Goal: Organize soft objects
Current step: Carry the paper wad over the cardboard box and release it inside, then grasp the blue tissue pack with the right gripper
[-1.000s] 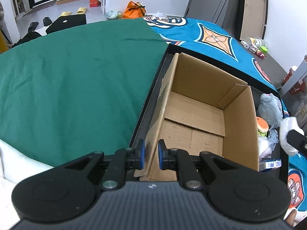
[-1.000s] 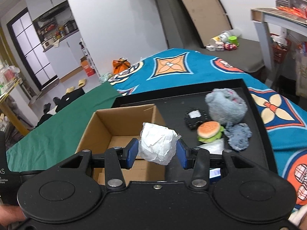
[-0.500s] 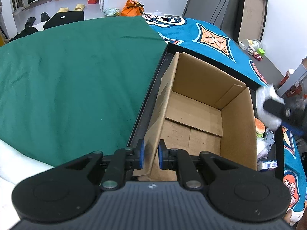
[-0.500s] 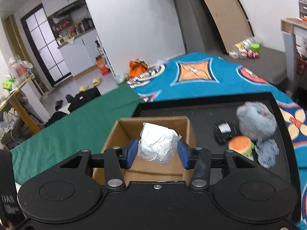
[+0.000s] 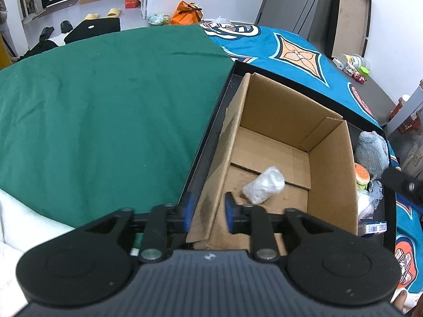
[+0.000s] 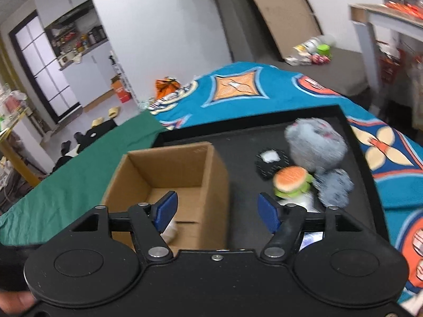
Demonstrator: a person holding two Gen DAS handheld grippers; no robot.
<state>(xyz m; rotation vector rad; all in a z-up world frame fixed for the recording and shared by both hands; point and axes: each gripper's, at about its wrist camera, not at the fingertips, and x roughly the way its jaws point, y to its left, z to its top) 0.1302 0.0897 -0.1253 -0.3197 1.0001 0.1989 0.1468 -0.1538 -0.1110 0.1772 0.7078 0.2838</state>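
Note:
An open cardboard box [image 5: 277, 121] stands in a black tray [image 5: 208, 132]. A crumpled white paper wad [image 5: 264, 185] lies on the box floor; a bit of it shows in the right wrist view [image 6: 170, 231]. My left gripper [image 5: 207, 212] straddles the box's near left wall with the jaws slightly apart, not pressing it. My right gripper [image 6: 216, 211] is open and empty above the box's right wall [image 6: 219, 185]. Beside the box lie a grey plush [image 6: 314, 142], a burger toy [image 6: 290, 178], a small grey plush [image 6: 334, 187] and a black pouch [image 6: 269, 159].
The tray [image 6: 354, 158] sits on a blue patterned cloth [image 6: 251, 89]. A green cloth [image 5: 105, 105] covers the surface left of the tray. A small blue-and-white packet [image 5: 372, 228] lies at the tray's near right corner.
My right gripper opened and let go of the white wad, which now lies in the box; it then shifted right. My left gripper's jaws parted around the box wall.

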